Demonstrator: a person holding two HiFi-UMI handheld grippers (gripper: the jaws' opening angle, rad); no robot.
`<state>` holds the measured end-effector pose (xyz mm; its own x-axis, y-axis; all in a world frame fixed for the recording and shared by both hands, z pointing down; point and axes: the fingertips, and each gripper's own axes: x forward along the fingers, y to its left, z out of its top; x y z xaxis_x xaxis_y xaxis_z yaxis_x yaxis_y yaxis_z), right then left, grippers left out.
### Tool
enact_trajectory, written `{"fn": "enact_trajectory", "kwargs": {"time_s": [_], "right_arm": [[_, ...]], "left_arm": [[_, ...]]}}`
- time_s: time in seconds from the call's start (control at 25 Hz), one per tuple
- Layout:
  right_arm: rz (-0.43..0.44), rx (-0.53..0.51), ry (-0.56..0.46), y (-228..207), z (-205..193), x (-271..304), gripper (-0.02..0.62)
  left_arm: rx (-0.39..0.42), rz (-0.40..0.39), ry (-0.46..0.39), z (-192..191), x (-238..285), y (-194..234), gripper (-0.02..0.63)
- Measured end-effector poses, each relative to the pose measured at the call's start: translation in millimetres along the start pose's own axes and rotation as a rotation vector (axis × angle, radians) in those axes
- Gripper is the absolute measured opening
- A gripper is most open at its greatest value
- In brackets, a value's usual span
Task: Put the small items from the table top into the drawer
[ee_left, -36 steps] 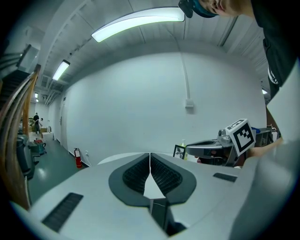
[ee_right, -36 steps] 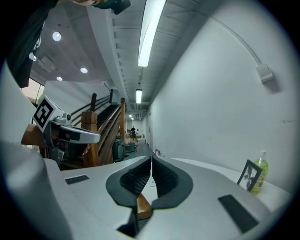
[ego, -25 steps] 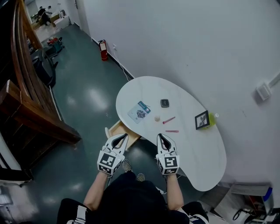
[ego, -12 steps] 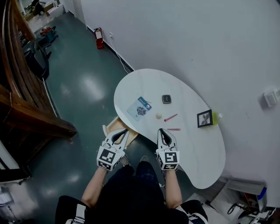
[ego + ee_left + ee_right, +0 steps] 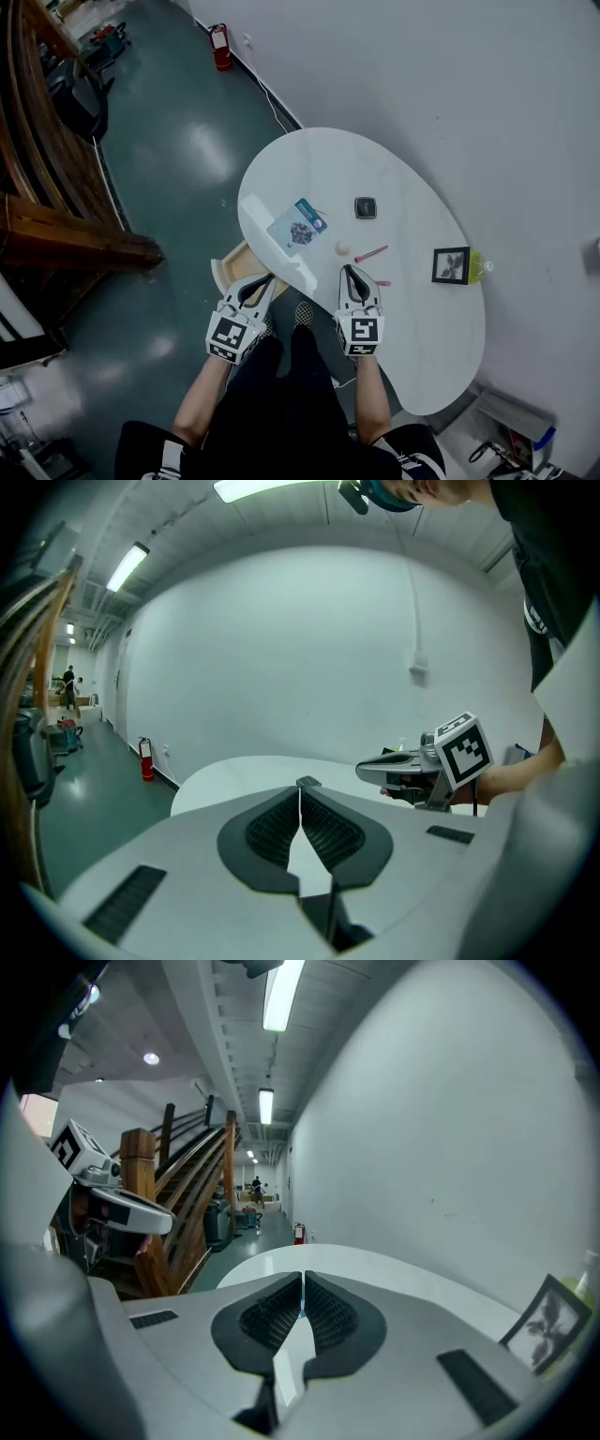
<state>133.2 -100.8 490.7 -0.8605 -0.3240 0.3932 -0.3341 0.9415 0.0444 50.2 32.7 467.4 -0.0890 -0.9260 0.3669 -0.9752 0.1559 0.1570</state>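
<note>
**White table waiting, both grippers shut and empty**

Pale wall behind, dark green floor around, and between them a white rounded table (image 5: 412, 319). Spread over the top, all apart from each other: a blue-and-white card packet (image 5: 298, 227) at the left, a dark square item (image 5: 366, 207) farther off, a small cream round thing (image 5: 343, 248) near the middle, a long pink stick (image 5: 371, 254) just right of it, and a shorter pink stick (image 5: 382, 282) nearer. Far right, an upright picture frame (image 5: 452, 265). Under the table's near left edge, a wooden drawer (image 5: 230, 265), pulled out; contents too small to tell.

Left gripper (image 5: 266, 279) just beside the drawer's near side, jaws pressed together, nothing between them. Right gripper (image 5: 350, 270) over the table's near edge, jaws likewise closed on nothing, tips close to the shorter pink stick.

Judged as the very start: no item lifted yet.

Likely trouble from here:
- Shoving rather than grasping, if brought down onto a stick with jaws closed.
- Thin sticks lying flat on a smooth top: hard to pinch, apt to skid or roll toward the near edge.
- Round cream thing rolling away at a light nudge.
- Frame toppling from a careless sweep to the right.
- Drops onto the floor instead of into the drawer, with the opening partly tucked under the table edge.
</note>
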Motion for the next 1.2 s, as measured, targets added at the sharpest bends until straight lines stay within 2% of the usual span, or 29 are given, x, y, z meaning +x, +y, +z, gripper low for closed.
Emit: {"fn": "enact_trajectory", "kwargs": {"time_s": [0.48, 0.64, 0.88, 0.92, 0.96, 1.08, 1.2], "right_arm": [[0.065, 0.037, 0.136, -24.5, -80.9, 48.3, 0.032], [0.082, 0.061, 0.145, -29.1, -93.1, 59.3, 0.032], [0.071, 0.076, 0.148, -42.7, -99.3, 75.4, 0.04], [0.072, 0.08, 0.149, -44.8, -100.4, 78.8, 0.091], [0.075, 0.086, 0.151, -46.8, -102.1, 82.0, 0.169], [0.092, 0.091, 0.161, -49.4, -107.4, 90.1, 0.203], [0.107, 0.079, 0.18, -49.3, -112.3, 96.7, 0.212]], "left_arm": [[-0.047, -0.014, 0.098, -47.9, 69.2, 1.0, 0.021], [-0.068, -0.007, 0.124, -59.6, 81.7, 1.7, 0.021], [-0.078, 0.012, 0.138, -57.6, 88.8, 3.8, 0.021], [-0.079, 0.013, 0.137, -57.2, 89.5, 4.0, 0.021], [-0.081, 0.015, 0.136, -56.7, 90.1, 4.1, 0.021], [-0.086, 0.026, 0.133, -54.1, 92.1, 5.5, 0.021], [-0.091, 0.039, 0.137, -54.8, 93.6, 6.8, 0.021]]}}
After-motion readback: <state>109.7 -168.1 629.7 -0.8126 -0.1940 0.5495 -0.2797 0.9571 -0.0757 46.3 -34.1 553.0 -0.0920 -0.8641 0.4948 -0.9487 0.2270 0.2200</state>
